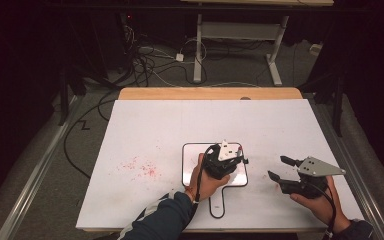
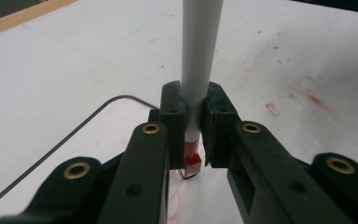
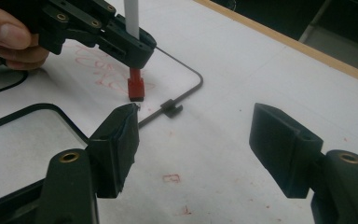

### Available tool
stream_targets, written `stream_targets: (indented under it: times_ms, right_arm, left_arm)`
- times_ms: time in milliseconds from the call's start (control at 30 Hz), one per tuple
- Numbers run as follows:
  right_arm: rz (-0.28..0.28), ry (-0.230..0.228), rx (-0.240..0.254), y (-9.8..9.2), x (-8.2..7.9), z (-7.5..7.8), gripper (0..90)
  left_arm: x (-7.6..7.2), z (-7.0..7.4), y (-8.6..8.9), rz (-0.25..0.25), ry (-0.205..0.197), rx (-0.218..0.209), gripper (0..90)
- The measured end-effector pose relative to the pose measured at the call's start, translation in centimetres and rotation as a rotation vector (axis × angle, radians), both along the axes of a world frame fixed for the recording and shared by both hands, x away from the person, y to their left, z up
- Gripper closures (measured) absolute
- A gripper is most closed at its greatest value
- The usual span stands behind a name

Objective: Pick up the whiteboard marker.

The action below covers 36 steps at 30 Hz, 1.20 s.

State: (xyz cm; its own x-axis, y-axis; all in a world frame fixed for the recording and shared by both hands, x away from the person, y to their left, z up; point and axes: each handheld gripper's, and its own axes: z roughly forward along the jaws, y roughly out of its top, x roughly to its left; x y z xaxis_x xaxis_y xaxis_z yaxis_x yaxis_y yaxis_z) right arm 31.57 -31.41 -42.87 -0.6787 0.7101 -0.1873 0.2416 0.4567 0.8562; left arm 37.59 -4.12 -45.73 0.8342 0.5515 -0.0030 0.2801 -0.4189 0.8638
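A small whiteboard (image 1: 190, 150) with a black frame and a handle lies in the middle of the white table. My left gripper (image 1: 225, 167) points down over it, shut on a white marker (image 2: 198, 70). The marker's red tip (image 2: 192, 161) rests on the board (image 2: 65, 93) among red scribbles (image 3: 102, 70). My right gripper (image 1: 279, 167) hovers just right of the board with its jaws open and nothing between them. In the right gripper view its open jaws (image 3: 193, 135) face the board's corner (image 3: 186, 91), the left gripper (image 3: 121, 39) and the red tip (image 3: 135, 88).
Red marker specks (image 1: 140, 167) stain the table left of the board, and smaller ones (image 3: 170, 178) lie near the right gripper. A wooden strip (image 1: 210, 93) runs along the table's far edge. Cables and a desk frame (image 1: 240, 45) stand on the floor beyond.
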Motion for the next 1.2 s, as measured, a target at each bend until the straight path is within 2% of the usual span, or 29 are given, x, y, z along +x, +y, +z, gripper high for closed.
stream_targets:
  times_ms: [67, 200, 533, 633, 700, 733, 767, 800, 833, 867, 900, 933, 1100, 1200]
  right_arm:
    - [-0.003, 0.000, -0.003, 0.0, 0.1, 0.1, 33.6]
    - [-0.004, -0.002, -0.002, 0.1, 0.1, 0.1, 33.6]
    - [-0.021, -0.007, -0.004, 0.0, 0.1, 0.2, 33.0]
    - [-0.025, -0.020, -0.009, -0.1, 0.1, 0.4, 32.5]
    - [-0.026, -0.021, -0.009, -0.1, 0.0, 0.4, 32.2]
    - [-0.028, -0.023, -0.010, -0.1, 0.0, 0.4, 32.2]
    - [-0.028, -0.023, -0.011, -0.1, 0.1, 0.4, 31.9]
    - [-0.030, -0.024, -0.010, -0.1, 0.1, 0.4, 31.6]
    - [-0.033, -0.025, -0.011, -0.1, 0.1, 0.4, 31.4]
    - [-0.033, -0.026, -0.013, -0.1, 0.1, 0.4, 31.1]
    - [-0.033, -0.026, -0.014, -0.1, 0.1, 0.4, 30.8]
    - [-0.035, -0.027, -0.015, -0.1, 0.1, 0.4, 30.7]
    - [-0.038, -0.031, -0.016, 0.0, 0.1, 0.6, 29.9]
    - [-0.032, -0.025, -0.023, 0.1, 0.1, 0.6, 29.0]
  left_arm:
    - [0.1, 0.2, 0.7, 0.005, 0.023, 0.009, 78.6]
    - [0.1, 0.5, 1.4, 0.006, 0.042, 0.025, 78.7]
    - [-0.6, 0.7, 4.5, 0.044, 0.046, 0.063, 78.7]
    - [-0.8, 0.7, 5.8, 0.063, 0.050, 0.074, 78.7]
    - [-1.0, 0.8, 7.3, 0.080, 0.052, 0.093, 78.6]
    - [-1.0, 0.8, 7.3, 0.080, 0.052, 0.093, 78.7]
    - [-1.2, 0.6, 8.1, 0.110, 0.068, 0.064, 78.6]
    - [-1.2, 0.6, 8.1, 0.110, 0.068, 0.064, 78.6]
    - [-1.1, 0.7, 8.7, 0.110, 0.053, 0.085, 78.6]
    - [-1.1, 0.6, 9.7, 0.125, 0.061, 0.076, 78.6]
    - [-1.1, 0.6, 9.7, 0.125, 0.061, 0.076, 78.6]
    - [-1.2, 0.6, 10.4, 0.139, 0.059, 0.076, 78.6]
    - [-1.2, 0.5, 11.4, 0.155, 0.059, 0.074, 78.6]
    - [-1.1, 0.4, 11.7, 0.149, 0.058, 0.069, 78.6]
